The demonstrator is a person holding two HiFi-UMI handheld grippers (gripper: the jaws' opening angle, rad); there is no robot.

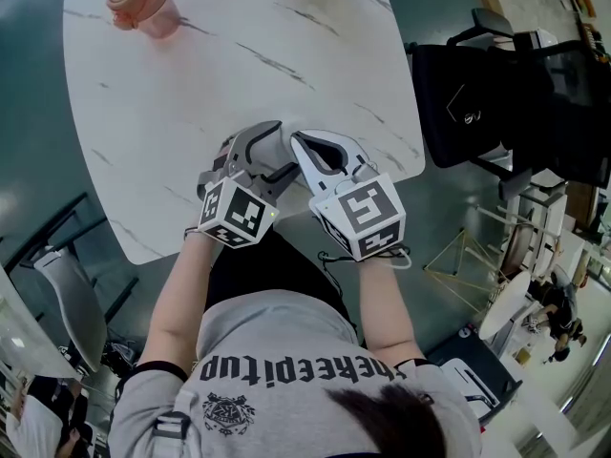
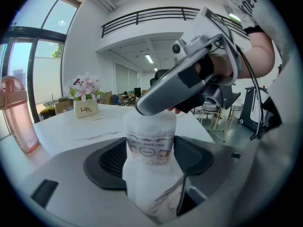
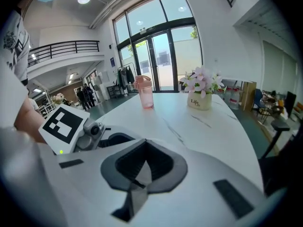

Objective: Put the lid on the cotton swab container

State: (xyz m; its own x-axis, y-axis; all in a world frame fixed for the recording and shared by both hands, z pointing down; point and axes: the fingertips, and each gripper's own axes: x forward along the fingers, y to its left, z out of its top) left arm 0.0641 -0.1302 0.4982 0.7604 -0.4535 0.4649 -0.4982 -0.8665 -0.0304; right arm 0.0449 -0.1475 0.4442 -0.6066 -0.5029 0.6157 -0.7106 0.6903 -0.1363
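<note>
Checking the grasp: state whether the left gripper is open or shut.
Shut: the left gripper clamps the cotton swab container between both jaws.

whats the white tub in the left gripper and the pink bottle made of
White round cotton swab container: looks like frosted translucent plastic, with a printed label band. Pink drinking bottle: likely clear tinted plastic; light shows through it.

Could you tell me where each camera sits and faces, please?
Head view: above the person, facing steeply down at left gripper and right gripper by the table edge; shirt, forearms show.
Left gripper view: on that gripper, facing along jaws clamping the cotton swab container; right forearm shows.
Right gripper view: on that gripper, facing across the table past closed jaws; shirt shows.
All share the pink bottle.
</note>
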